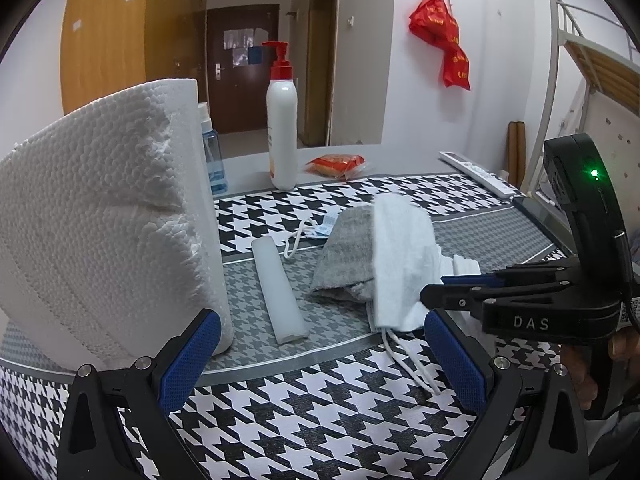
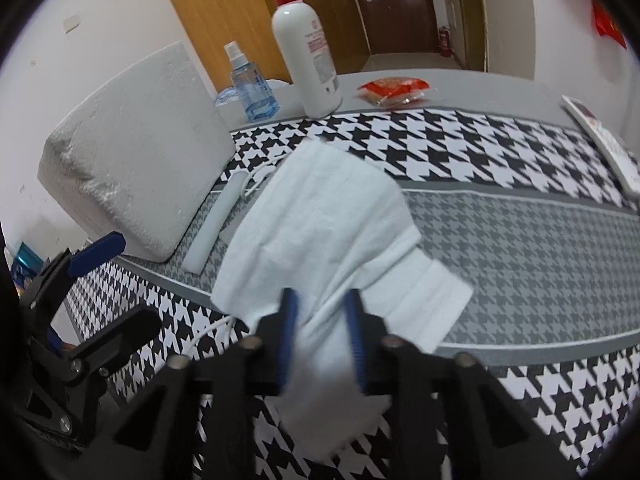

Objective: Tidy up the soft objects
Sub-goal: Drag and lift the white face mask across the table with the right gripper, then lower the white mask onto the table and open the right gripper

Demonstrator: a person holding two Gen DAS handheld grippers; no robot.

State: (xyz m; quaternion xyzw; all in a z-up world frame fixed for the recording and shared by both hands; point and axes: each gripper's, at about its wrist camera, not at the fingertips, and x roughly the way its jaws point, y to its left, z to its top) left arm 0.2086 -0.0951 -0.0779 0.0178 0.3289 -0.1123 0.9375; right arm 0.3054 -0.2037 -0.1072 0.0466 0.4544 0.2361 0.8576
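On the desk (image 1: 500,236), covered by a houndstooth mat, the items run from large to small as follows. 1 foam block (image 1: 100,216) stands at the left edge. 1 lotion bottle (image 1: 283,132) and 1 spray bottle (image 1: 212,160) stand at the rear. 1 white cloth (image 2: 320,216) is lifted off the mat, draped over a grey cloth (image 1: 344,256). 1 white bar (image 1: 278,288) lies between the block and the cloths. 1 face mask (image 1: 320,226) lies behind the grey cloth, and white cords (image 1: 408,360) trail from under the white cloth.

Right hand-held gripper (image 2: 322,340): narrow, clamped on the near edge of the white cloth. Left hand-held gripper (image 1: 322,360): wide, holding nothing, low over the mat near the bar.

Handling estimate: the white cloth is light, limp and non-fragile. It sags and folds from any single grip point. Take hold at an edge or corner. A 2nd grip on the far edge by the left unit would likely keep it flat for folding.
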